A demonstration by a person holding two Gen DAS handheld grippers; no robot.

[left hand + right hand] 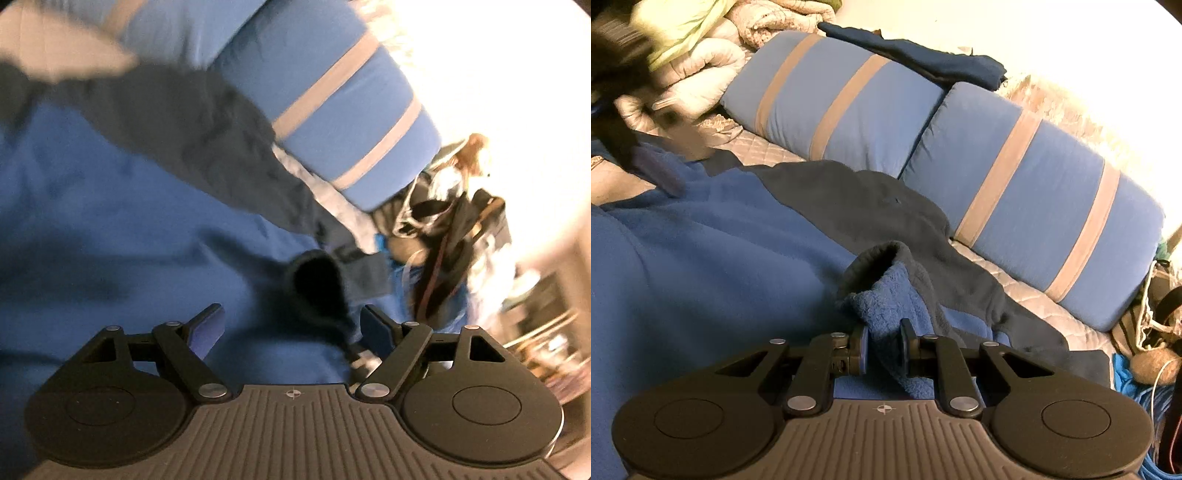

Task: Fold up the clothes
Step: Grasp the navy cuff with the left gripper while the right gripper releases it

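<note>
A bed (1027, 291) with a pale quilted cover carries everything here. Spread over most of it lies a blue fleece garment (701, 258), its body bright blue and its sleeve and shoulder dark navy (849, 199); in the left wrist view the same fleece (110, 221) fills the lower left, blurred. Along the far side of the bed two blue pillows with tan stripes lie end to end, the nearer one (1034, 206) touching the farther one (842, 107). A folded dark navy cloth (923, 59) rests on top where the pillows meet. Pale rumpled blankets (713, 62) are heaped past the farther pillow. At the bed's right end sits a clutter of bags and cords (1156, 325), too jumbled to sort out.

The sleeve's cuff (886, 280) stands up off the bed, its fluffy inner side showing. The right claw (884, 350) is clamped on the fleece just below that cuff, its jaws drawn close together with the cloth pinched between them. The left claw (291, 325) has its jaws wide apart and nothing pressed between them; the dark opening of the cuff (317, 284) sits just ahead of it, nearer the right finger. In the right wrist view the left claw (661, 177) appears as a blur at the upper left, over the far edge of the fleece.
</note>
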